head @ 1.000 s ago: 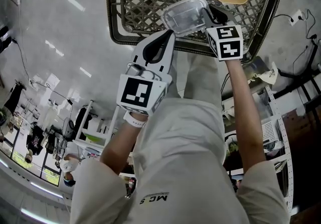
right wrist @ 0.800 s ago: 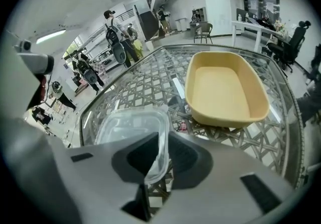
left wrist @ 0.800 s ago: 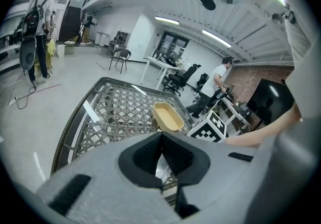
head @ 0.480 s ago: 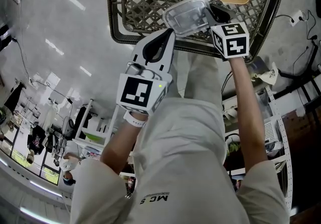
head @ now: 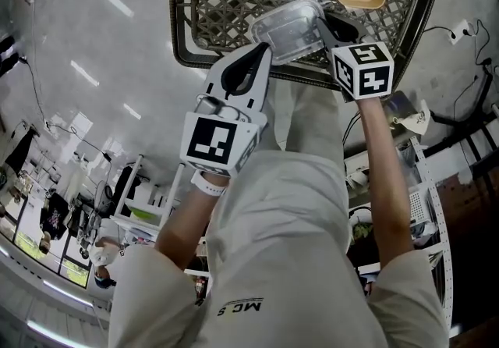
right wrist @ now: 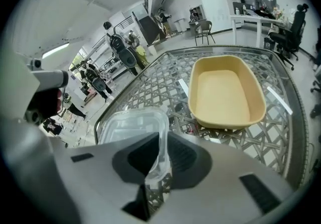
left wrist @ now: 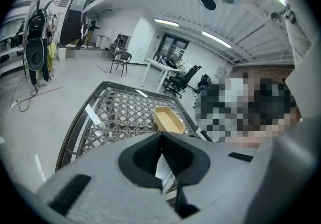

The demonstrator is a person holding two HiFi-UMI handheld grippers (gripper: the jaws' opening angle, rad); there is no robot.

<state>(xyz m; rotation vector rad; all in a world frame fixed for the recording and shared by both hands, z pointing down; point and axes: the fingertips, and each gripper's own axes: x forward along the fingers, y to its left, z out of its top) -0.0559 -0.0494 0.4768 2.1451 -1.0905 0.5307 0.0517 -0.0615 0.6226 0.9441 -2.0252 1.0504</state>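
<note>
Gripping clear container (head: 284,23) by rim: left claw (head: 267,47), right claw (head: 318,20) both clamped on it.

Right gripper (right wrist: 159,161) is pinching one side wall of the clear plastic container (right wrist: 131,125), a jaw pressing on each face of the thin wall. The container is showing over the lattice table (right wrist: 150,90); whether it is resting there or lifted cannot be told. The yellow tray (right wrist: 225,97) is lying on the table just beside the container, not touching. People with backpacks (right wrist: 123,47) are standing well behind.
</note>
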